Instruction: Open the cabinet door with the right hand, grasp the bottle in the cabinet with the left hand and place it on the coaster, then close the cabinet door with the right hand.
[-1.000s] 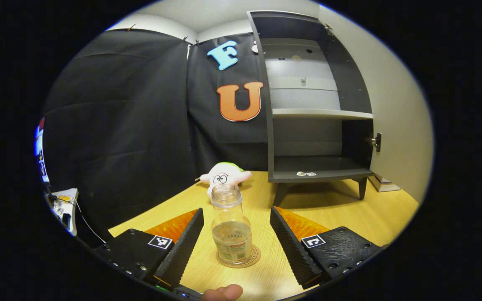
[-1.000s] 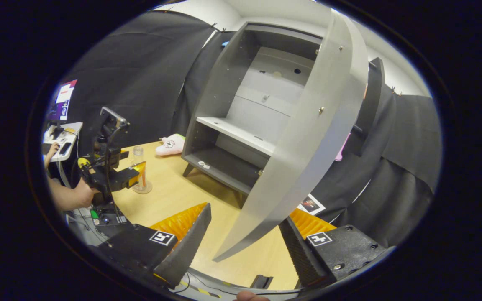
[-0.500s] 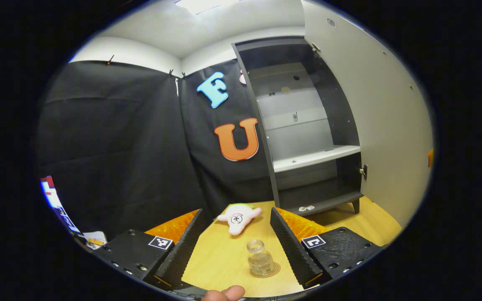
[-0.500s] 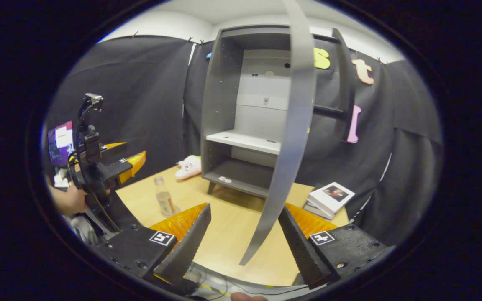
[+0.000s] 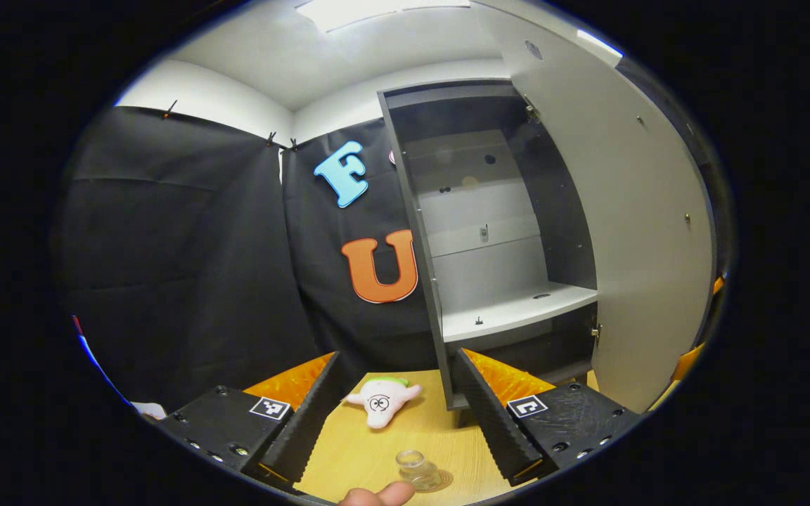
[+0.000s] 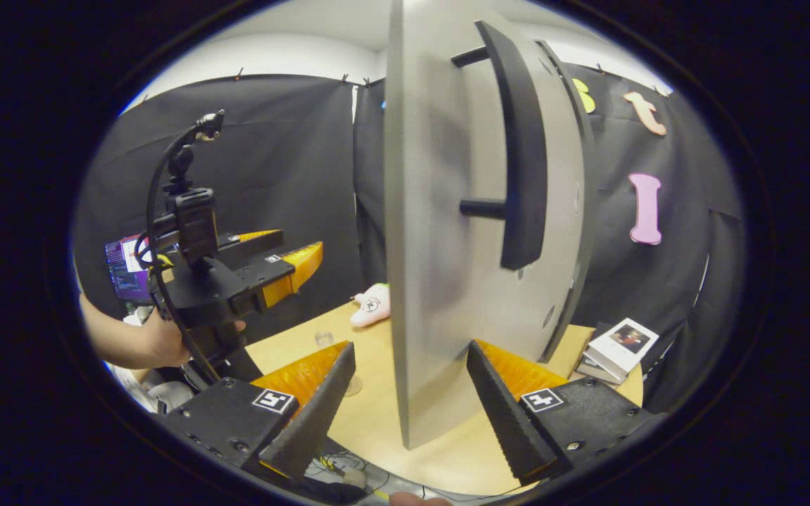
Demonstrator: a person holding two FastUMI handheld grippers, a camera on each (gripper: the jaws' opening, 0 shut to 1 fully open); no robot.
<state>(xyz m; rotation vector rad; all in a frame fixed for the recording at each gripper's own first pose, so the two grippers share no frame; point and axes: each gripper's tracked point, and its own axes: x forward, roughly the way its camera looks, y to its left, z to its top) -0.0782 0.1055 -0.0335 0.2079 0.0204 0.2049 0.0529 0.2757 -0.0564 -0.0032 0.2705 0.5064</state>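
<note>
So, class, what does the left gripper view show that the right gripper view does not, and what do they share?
Left gripper view: the cabinet's inner shelf. Right gripper view: the door's outer handle, a stack of books, and the left tool, open, held by a hand. Shared: the cabinet door, the plush toy, the bottle and the table.
</note>
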